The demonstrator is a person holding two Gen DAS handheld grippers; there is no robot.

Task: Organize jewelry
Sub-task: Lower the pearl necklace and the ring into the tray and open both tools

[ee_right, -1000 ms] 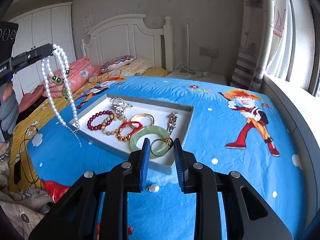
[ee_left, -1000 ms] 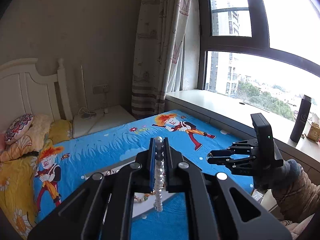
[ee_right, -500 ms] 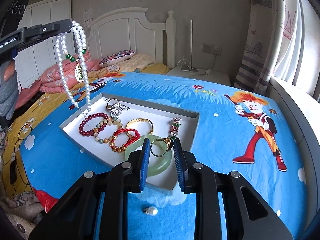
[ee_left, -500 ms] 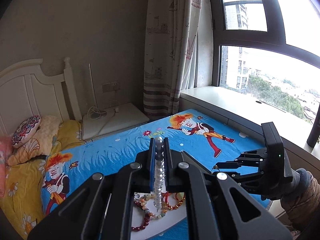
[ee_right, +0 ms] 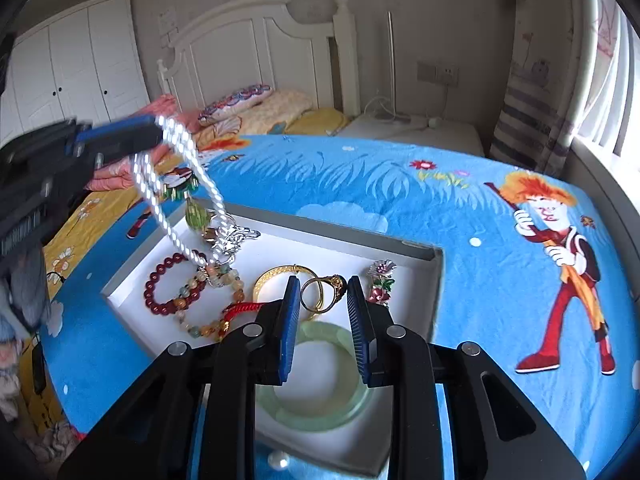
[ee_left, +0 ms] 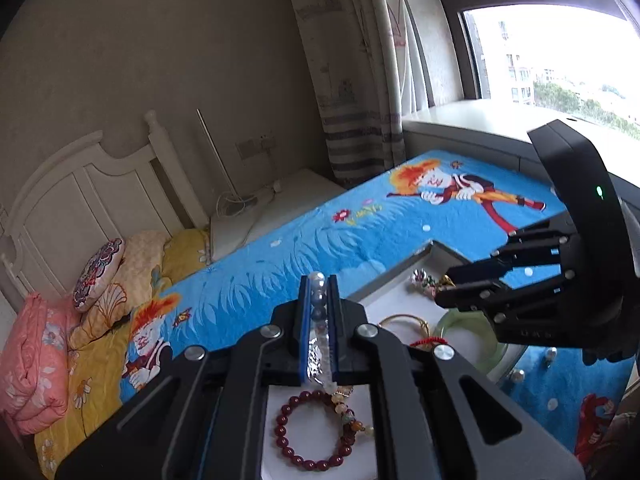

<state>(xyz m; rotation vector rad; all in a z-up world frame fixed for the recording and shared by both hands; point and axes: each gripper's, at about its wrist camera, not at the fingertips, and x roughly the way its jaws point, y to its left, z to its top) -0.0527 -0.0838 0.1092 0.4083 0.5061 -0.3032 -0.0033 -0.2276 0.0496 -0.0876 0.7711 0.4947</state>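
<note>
Pearl necklace (ee_right: 180,184) lowered into tray (ee_right: 400,246); left fingers (ee_left: 319,292) clamp it; right fingers (ee_right: 322,304) spread.

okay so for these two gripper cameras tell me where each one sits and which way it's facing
Left wrist: rides the left gripper, looking along its fingers across the bed toward the window; the fingers pinch a pearl necklace, and the right gripper shows at right.
Right wrist: rides the right gripper, facing the headboard over the white tray; its open fingers frame a gold ring, and the left gripper shows at left.
Shared: tray, dark red bead bracelet, jade bangle.
</note>
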